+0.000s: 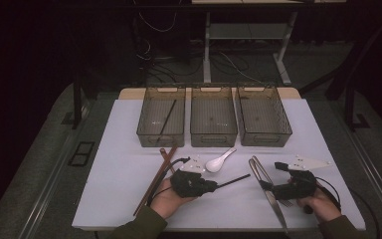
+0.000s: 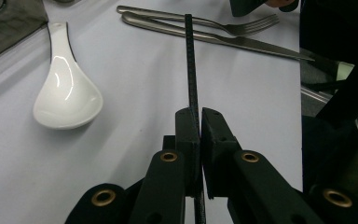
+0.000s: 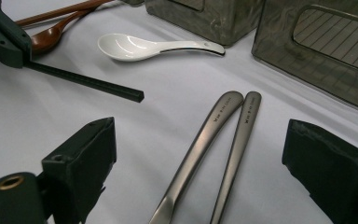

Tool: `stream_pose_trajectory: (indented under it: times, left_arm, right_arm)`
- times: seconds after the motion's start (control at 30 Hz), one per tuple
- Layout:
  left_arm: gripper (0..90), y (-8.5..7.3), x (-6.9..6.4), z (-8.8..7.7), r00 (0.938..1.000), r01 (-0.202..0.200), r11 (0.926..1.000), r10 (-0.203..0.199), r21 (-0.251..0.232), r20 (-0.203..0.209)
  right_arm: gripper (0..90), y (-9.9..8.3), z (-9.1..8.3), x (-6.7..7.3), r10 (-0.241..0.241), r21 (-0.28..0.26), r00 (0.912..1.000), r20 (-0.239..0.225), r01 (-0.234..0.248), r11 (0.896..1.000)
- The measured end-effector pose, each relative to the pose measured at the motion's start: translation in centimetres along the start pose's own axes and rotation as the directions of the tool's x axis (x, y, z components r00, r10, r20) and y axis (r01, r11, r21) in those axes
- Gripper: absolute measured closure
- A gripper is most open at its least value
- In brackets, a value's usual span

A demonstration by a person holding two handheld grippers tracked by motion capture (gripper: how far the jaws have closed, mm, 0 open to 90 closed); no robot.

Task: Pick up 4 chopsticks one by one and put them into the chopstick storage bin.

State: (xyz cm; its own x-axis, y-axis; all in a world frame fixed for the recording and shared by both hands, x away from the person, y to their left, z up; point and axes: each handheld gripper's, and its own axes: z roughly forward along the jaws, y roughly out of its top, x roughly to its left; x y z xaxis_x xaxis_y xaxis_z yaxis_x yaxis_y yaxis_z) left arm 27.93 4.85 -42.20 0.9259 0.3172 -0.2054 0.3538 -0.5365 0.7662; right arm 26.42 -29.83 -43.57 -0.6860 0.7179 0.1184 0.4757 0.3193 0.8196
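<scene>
My left gripper (image 2: 199, 119) is shut on a black chopstick (image 2: 191, 65), which sticks out ahead of the jaws toward the cutlery. In the high view the left gripper (image 1: 213, 186) sits front-centre with the chopstick (image 1: 235, 180) pointing right. A white ceramic spoon (image 1: 220, 160) (image 2: 67, 88) (image 3: 140, 46) lies just beyond it. My right gripper (image 1: 273, 175) (image 3: 200, 126) stands open, its jaws on either side of the handles of a steel knife (image 3: 200, 140) and fork (image 3: 237, 140) that lie side by side on the table. Nothing is gripped by it.
Three dark see-through bins (image 1: 214, 117) stand in a row at the back; the left bin (image 1: 160, 117) holds one black chopstick. Brown chopsticks (image 1: 154, 181) (image 3: 60, 11) and a brown spoon (image 3: 51, 35) lie left of my left hand. The white tabletop (image 1: 119, 149) drops off at its edges.
</scene>
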Motion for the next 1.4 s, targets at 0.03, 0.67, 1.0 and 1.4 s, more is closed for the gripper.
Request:
stream_pose_trajectory:
  times: [0.03, 0.67, 1.0, 1.4]
  left_arm:
    - [85.0, 0.0, 0.0, -0.1, 1.0, 0.003, 1.0, -0.003, -0.005, -0.001]
    - [85.0, -0.2, 1.1, -2.5, 0.9989, 0.002, 0.9993, -0.004, -0.037, -0.047]
    - [84.9, -0.5, 2.0, -3.6, 0.9965, 0.017, 0.9986, -0.021, -0.05, -0.081]
    - [84.9, -1.0, 3.2, -5.3, 0.9887, 0.034, 0.9974, -0.043, -0.063, -0.144]
  right_arm:
    - [9.8, 0.0, 0.0, 0.0, 0.0, 0.001, 1.0, 0.0, 0.0, 1.0]
    - [9.8, 0.0, 0.0, 0.0, -0.002, 0.001, 1.0, 0.001, 0.002, 1.0]
    - [9.8, 0.0, 0.0, 0.0, -0.003, 0.0, 1.0, 0.002, 0.003, 1.0]
    - [9.8, 0.0, -0.1, 0.0, 0.0, -0.001, 1.0, 0.001, 0.0, 1.0]
